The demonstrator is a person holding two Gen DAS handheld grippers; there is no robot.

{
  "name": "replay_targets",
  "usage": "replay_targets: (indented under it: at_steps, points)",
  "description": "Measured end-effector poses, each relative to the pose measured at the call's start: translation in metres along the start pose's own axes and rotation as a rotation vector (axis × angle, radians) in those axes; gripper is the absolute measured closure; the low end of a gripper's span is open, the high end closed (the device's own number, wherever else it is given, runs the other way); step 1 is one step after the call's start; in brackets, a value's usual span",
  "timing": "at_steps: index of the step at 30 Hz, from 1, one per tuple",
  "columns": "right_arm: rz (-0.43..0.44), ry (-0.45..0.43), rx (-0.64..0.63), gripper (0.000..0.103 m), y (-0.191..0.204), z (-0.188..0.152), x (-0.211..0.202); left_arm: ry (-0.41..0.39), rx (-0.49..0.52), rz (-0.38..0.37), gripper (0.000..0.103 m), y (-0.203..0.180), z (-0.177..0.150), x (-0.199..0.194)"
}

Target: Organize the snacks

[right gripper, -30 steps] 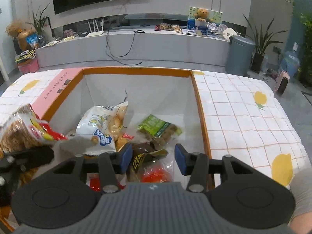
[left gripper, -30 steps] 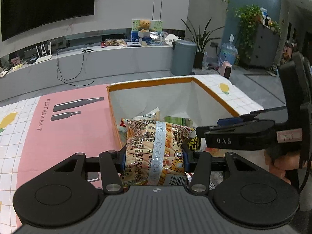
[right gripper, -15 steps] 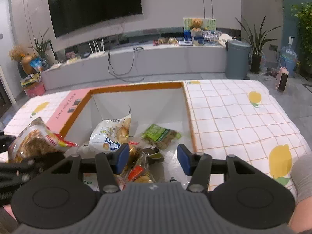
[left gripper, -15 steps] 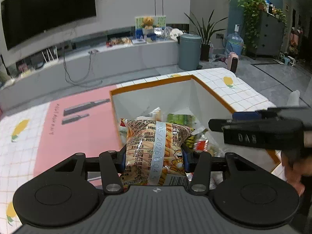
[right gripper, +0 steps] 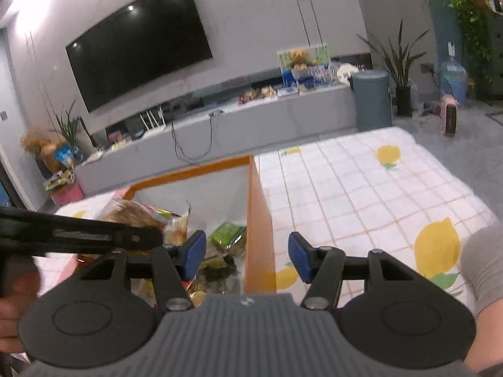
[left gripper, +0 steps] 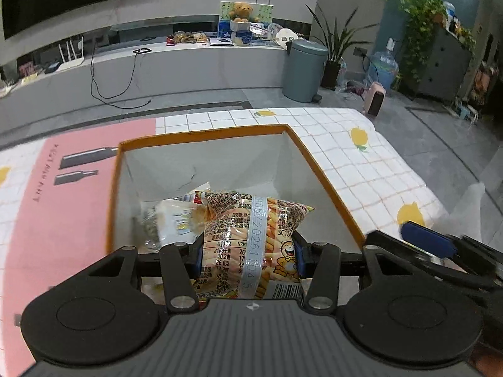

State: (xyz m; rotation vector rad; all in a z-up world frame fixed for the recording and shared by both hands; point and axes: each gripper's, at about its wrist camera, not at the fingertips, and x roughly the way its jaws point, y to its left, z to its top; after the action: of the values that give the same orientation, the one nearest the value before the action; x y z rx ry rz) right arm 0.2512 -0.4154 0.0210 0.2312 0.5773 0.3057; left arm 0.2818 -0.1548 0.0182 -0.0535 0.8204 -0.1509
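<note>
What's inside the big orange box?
Snack bags fill the orange box: a green packet and a clear bag. The lifted yellow snack bag hides whatever lies beneath.

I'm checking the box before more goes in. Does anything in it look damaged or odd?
One thing: the box's white back wall carries a thin dark crack or tear, just above the snacks. The left gripper holds a snack bag over the box, which looks intact.

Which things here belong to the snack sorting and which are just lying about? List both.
Job:
- orange-rimmed box
- fries snack bag, clamped in the left gripper
- green packet in the box
- right gripper, open, holding nothing

Lying about:
- television
- grey bin
- teddy bear
</note>
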Motion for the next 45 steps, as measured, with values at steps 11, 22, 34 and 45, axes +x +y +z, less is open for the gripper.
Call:
replay_targets:
  at_steps: [11,22,34,45]
  points:
    - [-0.025,-0.033,0.056,0.044,-0.016,0.001,0.006,0.088,-0.052,-0.090,0.047,-0.005,-0.003,0.040]
    - [-0.034,-0.028,0.078,0.044,-0.020,0.001,0.018,0.337,-0.085,-0.055,0.029,-0.016,-0.005,0.095]
    - [-0.014,-0.088,0.115,0.044,-0.017,0.005,0.003,0.032,-0.013,-0.080,0.013,0.000,-0.008,0.024]
    - [-0.059,-0.126,0.184,0.005,0.006,-0.003,-0.060,-0.189,0.036,0.107,0.009,0.004,-0.026,-0.094]
